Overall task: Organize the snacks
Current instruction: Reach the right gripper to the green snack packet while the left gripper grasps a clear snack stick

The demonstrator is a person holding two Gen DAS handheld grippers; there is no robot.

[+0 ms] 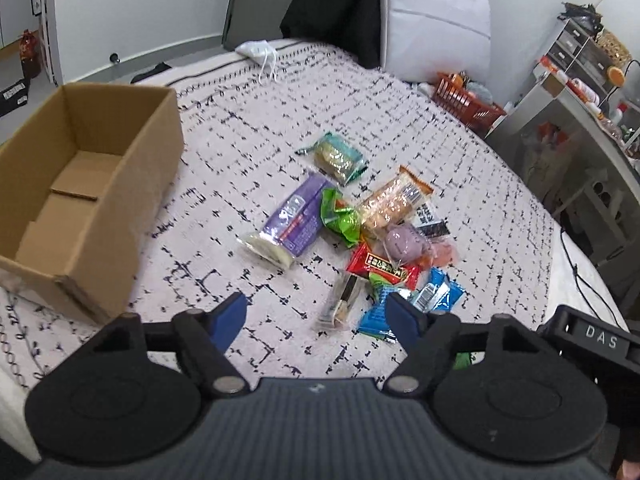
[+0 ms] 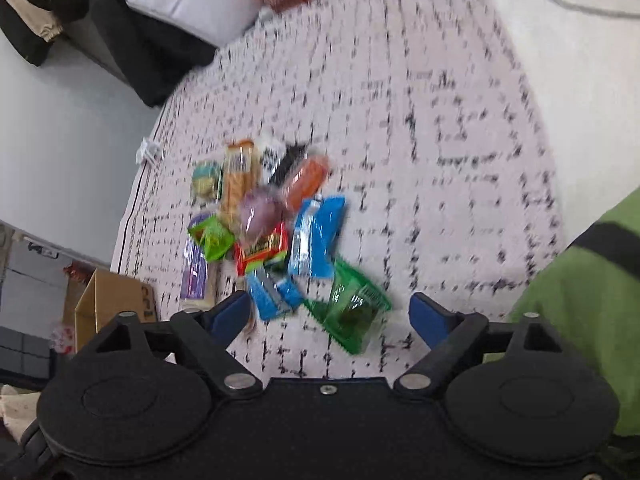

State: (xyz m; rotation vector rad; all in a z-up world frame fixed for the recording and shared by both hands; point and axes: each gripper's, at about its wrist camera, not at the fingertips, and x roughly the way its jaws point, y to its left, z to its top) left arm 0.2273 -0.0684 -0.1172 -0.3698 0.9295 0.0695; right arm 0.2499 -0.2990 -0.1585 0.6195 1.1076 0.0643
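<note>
A: Where is everything relative to the cardboard box (image 1: 86,184)?

B: The box sits open-topped on the bed (image 1: 400,120); the snack pile (image 1: 372,232) lies well to its right. Both tools hover short of the pile, fingers spread wide, holding nothing.

A: Which one goes first?

B: Likely the right gripper (image 2: 328,316). The green packet (image 2: 352,312) lies just ahead between its fingers, though blur hides its long axis. The left gripper (image 1: 316,316) faces a clear-wrapped bar (image 1: 340,304), lengthwise away from it, and is nearer the box.
</note>
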